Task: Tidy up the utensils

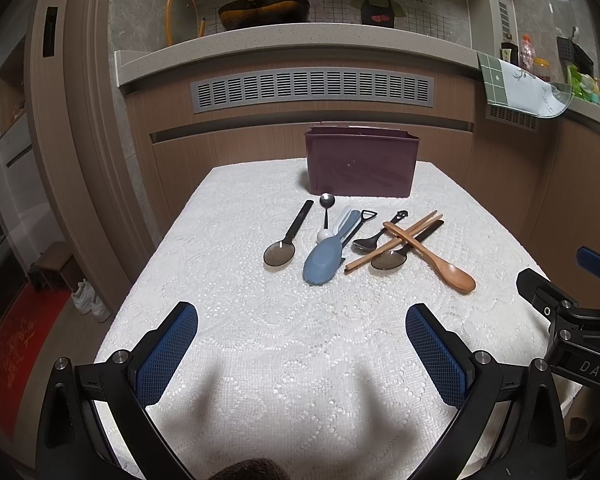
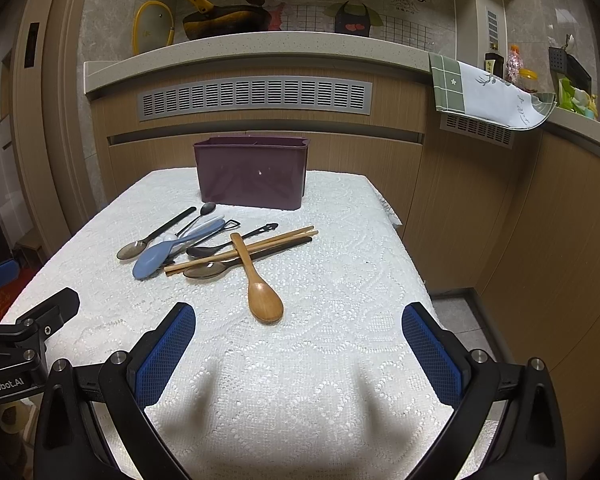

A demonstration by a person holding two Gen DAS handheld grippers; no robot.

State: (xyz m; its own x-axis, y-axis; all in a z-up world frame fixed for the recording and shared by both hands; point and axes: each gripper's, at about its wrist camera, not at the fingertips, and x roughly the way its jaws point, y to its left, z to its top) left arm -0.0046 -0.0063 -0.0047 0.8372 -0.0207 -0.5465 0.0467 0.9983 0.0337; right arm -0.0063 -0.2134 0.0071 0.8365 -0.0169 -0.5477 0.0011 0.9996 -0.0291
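Left claw (image 1: 302,344): jaws spread wide, blue ribbed pads (image 1: 167,354) facing each other, nothing between them, held level above the table (image 1: 259,360). Right claw (image 2: 298,344): likewise spread wide and empty, alongside the left at similar height, both pointing forward.

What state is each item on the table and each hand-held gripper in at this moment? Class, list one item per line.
Left hand-held gripper: open, empty, above the cloth.
Right hand-held gripper: open, empty.
Purple utensil bin: upright, nothing showing above its rim.
Wooden spoon: flat, handle lying across the chopsticks.
Wooden chopsticks: paired, lying flat.
Blue rice paddle: flat in the pile.
Black-handled spoon: flat, apart at the pile's left.
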